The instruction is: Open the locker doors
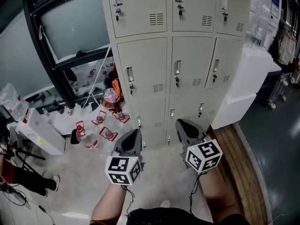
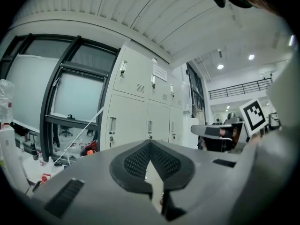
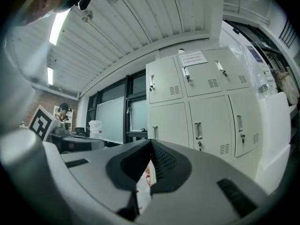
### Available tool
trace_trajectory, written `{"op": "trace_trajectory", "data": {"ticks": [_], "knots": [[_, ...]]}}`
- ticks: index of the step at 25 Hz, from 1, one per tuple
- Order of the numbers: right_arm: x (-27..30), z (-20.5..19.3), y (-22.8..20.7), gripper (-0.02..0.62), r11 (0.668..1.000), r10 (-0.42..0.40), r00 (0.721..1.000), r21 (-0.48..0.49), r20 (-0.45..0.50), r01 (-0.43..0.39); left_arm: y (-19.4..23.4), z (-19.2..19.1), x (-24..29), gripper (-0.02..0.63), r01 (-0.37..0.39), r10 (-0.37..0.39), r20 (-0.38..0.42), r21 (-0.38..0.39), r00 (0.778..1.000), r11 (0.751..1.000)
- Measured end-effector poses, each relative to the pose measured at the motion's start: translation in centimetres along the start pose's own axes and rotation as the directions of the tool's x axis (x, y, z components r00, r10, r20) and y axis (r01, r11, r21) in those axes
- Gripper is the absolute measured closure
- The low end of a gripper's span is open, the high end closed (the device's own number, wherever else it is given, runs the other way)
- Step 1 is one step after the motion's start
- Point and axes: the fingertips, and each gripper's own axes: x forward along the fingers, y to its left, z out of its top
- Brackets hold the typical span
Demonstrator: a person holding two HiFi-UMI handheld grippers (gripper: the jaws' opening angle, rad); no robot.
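In the head view the lockers [image 1: 187, 60] stand far ahead, three columns of pale doors, every door shut, each with a handle and a lock at its left edge; the left gripper [image 1: 137, 134] and right gripper [image 1: 182, 124] are held side by side in front of them, apart from each other and touching no door, each with its marker cube [image 1: 123, 168] toward the person. Bottles [image 1: 101, 128] lie on the floor to the left under a window [image 1: 70, 27], and a white box [image 1: 243, 78] stands against the lockers' right side. In the left gripper view the jaws are together at the tips with nothing between them; the lockers fill the middle beyond, doors shut, and the right gripper shows at the right edge. In the right gripper view the jaws are likewise closed and empty; the lockers are right of centre, a paper notice [image 3: 193, 57] on a top door, and the left gripper is at the left
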Motion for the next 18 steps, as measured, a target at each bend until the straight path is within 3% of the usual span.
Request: {"op": "trace_trajectory", "data": {"ticks": [9, 18], "knots": [[2.1, -0.2, -2.5, 0.595, 0.995, 0.093, 0.996, 0.032, 0.008, -0.093, -1.1, -0.1, 2.5, 0.604, -0.077, 0.077, -0.023, 0.021, 0.997, 0.997], [3.4, -0.5, -4.1, 0.594, 0.99, 0.121, 0.992, 0.074, 0.024, -0.123, -0.9, 0.1, 4.3, 0.606, -0.12, 0.123, -0.051, 0.054, 0.991, 0.991]]}}
